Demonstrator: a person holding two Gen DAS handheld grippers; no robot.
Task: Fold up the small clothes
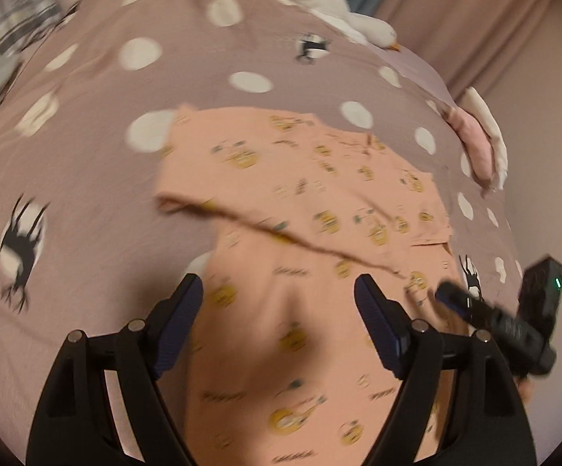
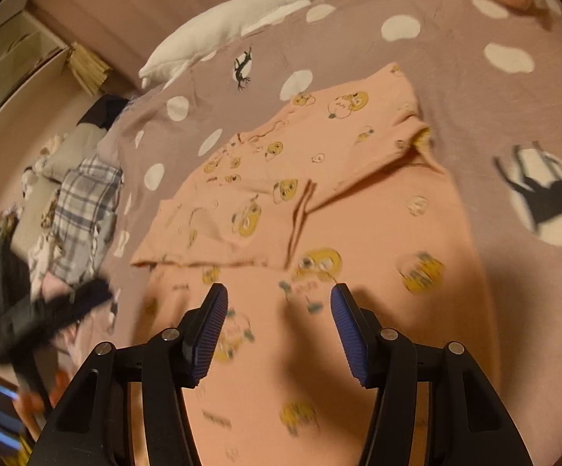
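A peach-pink small garment (image 1: 319, 194) with yellow cartoon prints lies flat on the mauve bedspread (image 1: 86, 163) with white dots. Its far part is folded over, leaving a raised fold edge across the middle. My left gripper (image 1: 277, 287) hovers open just over the near part of the cloth, with nothing between its fingers. In the right wrist view the same garment (image 2: 358, 213) fills the centre, and my right gripper (image 2: 279, 291) stands open above it, its pads clear of the fabric. The right gripper's body (image 1: 506, 322) shows blurred at the garment's right edge.
A white goose plush (image 2: 242, 15) lies along the far side of the bed. A pink pillow (image 1: 471, 139) sits at the right edge. A plaid cloth (image 2: 86, 202) and other clothes are piled by the bed's left side, next to the blurred left gripper body (image 2: 47, 310).
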